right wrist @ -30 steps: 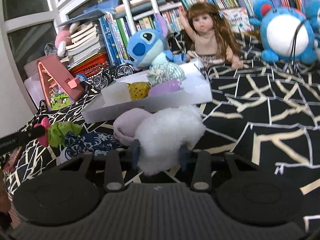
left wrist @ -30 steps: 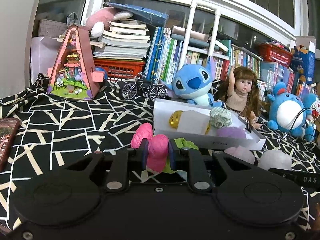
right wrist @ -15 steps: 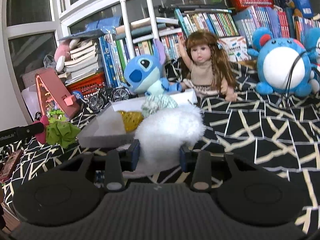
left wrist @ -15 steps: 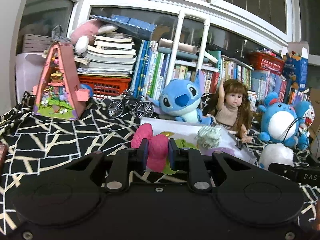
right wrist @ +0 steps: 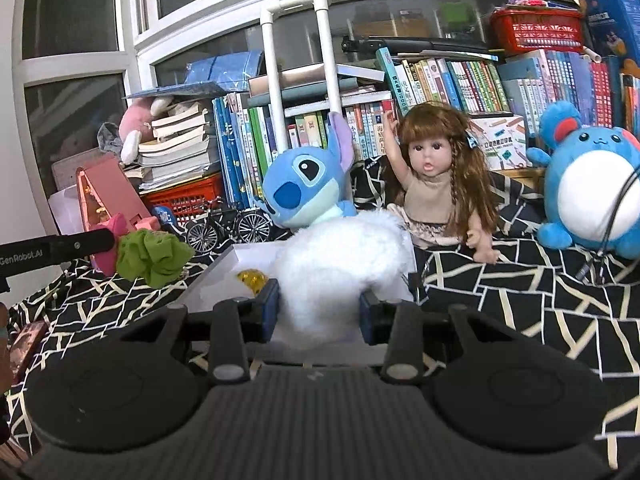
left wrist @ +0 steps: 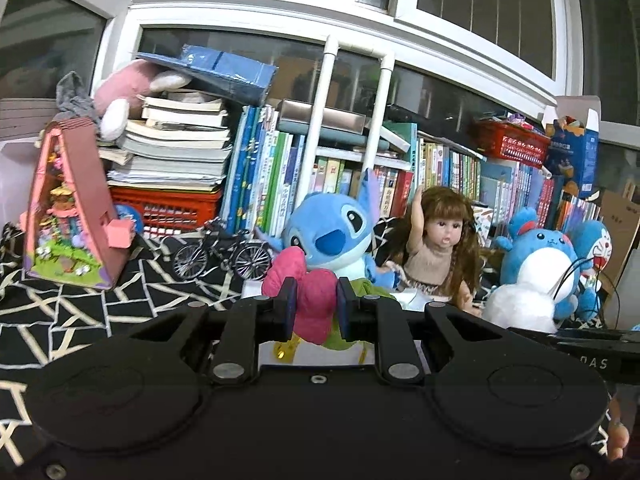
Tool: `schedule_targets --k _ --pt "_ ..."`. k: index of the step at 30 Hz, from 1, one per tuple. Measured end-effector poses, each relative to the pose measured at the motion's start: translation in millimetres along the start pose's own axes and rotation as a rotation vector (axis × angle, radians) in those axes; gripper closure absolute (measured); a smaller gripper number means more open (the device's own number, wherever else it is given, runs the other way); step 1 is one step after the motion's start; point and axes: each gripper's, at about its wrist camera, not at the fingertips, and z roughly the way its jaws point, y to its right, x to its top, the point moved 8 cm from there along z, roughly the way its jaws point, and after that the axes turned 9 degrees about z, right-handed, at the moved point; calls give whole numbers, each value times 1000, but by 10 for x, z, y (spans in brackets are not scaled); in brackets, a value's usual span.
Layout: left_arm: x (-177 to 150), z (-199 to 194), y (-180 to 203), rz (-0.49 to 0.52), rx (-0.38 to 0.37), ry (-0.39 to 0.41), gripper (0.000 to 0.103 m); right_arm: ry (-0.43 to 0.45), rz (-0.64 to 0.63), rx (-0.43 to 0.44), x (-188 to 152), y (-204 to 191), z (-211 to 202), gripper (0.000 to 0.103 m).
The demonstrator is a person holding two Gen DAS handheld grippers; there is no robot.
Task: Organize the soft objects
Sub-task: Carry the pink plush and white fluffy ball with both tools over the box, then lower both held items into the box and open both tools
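Observation:
My left gripper (left wrist: 313, 307) is shut on a pink scrunchie (left wrist: 308, 292) with a green scrunchie (left wrist: 370, 288) hanging beside it, both lifted above the white box (left wrist: 412, 300). In the right wrist view the left gripper's tip shows at the left with the green scrunchie (right wrist: 154, 254). My right gripper (right wrist: 318, 312) is shut on a white fluffy scrunchie (right wrist: 340, 268), held over the white box (right wrist: 224, 276). A gold scrunchie (right wrist: 252, 280) lies in the box. The white fluffy scrunchie also shows in the left wrist view (left wrist: 520, 304).
A Stitch plush (right wrist: 304, 188), a doll (right wrist: 436, 188) and a blue round plush (right wrist: 588, 196) sit behind the box on the black patterned cloth (right wrist: 520, 292). A toy bicycle (left wrist: 222, 254), a pink toy house (left wrist: 70, 208) and bookshelves stand at the back.
Both grippers rose from the cloth with their scrunchies and moved forward over the white box. The white fluffy scrunchie left the pale pink one behind.

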Motion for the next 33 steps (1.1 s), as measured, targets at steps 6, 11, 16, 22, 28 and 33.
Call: schedule_targets --k 6,11,16,22,28,33 --pt "196 309 -19 -16 -34 -34 84 -38 14 -6 129 31 210 59" --pt "262 663 -109 -63 -50 -91 84 -73 4 -49 202 146 399 59" --pt "236 1038 -172 -49 -33 -151 84 -120 -85 -125 330 245 636 59" --pt "188 1456 -151 -61 -39 -202 84 -176 -87 -150 375 277 893 59" --pt "56 1763 -51 -86 -53 -244 84 -245 -121 -167 212 264 1142 59" --pt "-61 1929 35 -102 -62 -269 84 -290 -128 -176 84 293 1287 59"
